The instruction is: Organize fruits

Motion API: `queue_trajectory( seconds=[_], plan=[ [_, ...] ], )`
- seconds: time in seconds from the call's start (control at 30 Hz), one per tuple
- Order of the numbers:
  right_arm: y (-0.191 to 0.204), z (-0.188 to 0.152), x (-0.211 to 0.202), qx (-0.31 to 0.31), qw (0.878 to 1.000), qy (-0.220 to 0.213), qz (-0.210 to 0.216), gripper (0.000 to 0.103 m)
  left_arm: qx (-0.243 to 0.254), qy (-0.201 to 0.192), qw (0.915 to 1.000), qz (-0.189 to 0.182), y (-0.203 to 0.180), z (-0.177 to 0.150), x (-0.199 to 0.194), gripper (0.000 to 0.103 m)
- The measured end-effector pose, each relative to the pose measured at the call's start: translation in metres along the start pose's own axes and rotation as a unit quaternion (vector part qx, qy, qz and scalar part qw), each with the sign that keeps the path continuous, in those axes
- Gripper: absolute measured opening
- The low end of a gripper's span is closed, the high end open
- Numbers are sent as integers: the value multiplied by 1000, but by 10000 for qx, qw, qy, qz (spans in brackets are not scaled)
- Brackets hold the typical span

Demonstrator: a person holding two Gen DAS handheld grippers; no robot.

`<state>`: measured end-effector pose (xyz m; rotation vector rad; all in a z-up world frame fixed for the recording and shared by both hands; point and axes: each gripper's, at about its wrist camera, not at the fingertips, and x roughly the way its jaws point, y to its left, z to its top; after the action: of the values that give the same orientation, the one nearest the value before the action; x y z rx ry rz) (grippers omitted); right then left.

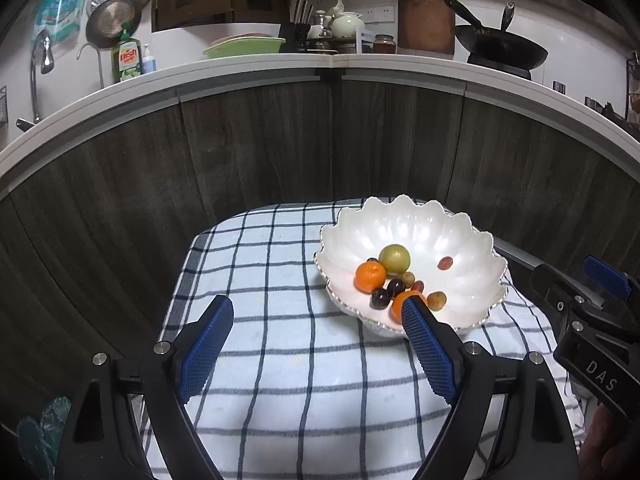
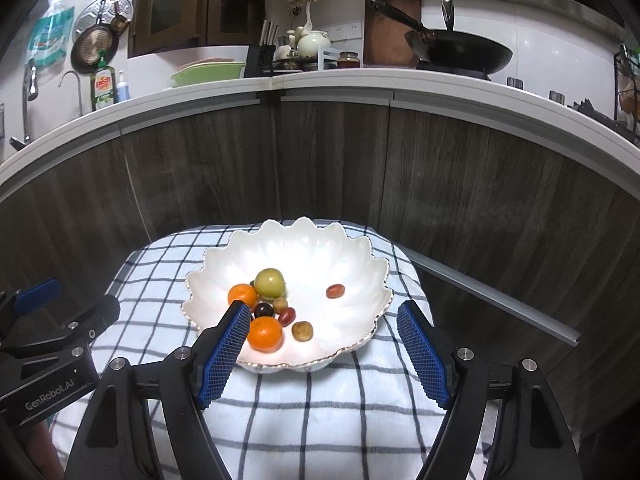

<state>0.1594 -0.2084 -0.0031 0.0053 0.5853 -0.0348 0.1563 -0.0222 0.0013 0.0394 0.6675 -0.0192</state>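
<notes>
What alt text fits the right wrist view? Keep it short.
A white scalloped bowl on a blue-checked cloth holds two oranges, a green round fruit and several small grape-like fruits. The open, empty right claw frames the bowl from the near side, with the left claw at the left edge and a kitchen counter behind.

This is a home kitchen. A white worktop (image 1: 256, 68) curves over dark wood-grain cabinet fronts (image 1: 260, 144). At ten o'clock a tap (image 1: 40, 60) stands beside a green bottle of dish soap (image 1: 128, 60), with a pan (image 1: 110, 20) hanging on the wall above. At twelve o'clock sit a green basin (image 1: 244, 46), a knife block (image 1: 296, 32) and a pale teapot (image 1: 348, 24). At two o'clock a black wok (image 1: 500, 46) rests on the stove, a wooden cutting board (image 1: 426, 16) leaning beside it.
</notes>
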Motion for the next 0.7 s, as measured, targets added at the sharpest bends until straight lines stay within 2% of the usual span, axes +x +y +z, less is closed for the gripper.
queue_trajectory(
  seconds=[0.23, 0.37, 0.7],
  plan=[
    [5, -14, -17, -44, 9999, -80, 59, 77, -28, -21, 10000, 4, 4, -19, -18, 89],
    [7, -23, -27, -28, 9999, -129, 98, 85, -23, -43, 10000, 27, 6, -25, -26, 91],
    [9, -36, -45, -5, 9997, -228, 118, 85, -60, -97, 9999, 110, 11, -43, -44, 97]
  ],
)
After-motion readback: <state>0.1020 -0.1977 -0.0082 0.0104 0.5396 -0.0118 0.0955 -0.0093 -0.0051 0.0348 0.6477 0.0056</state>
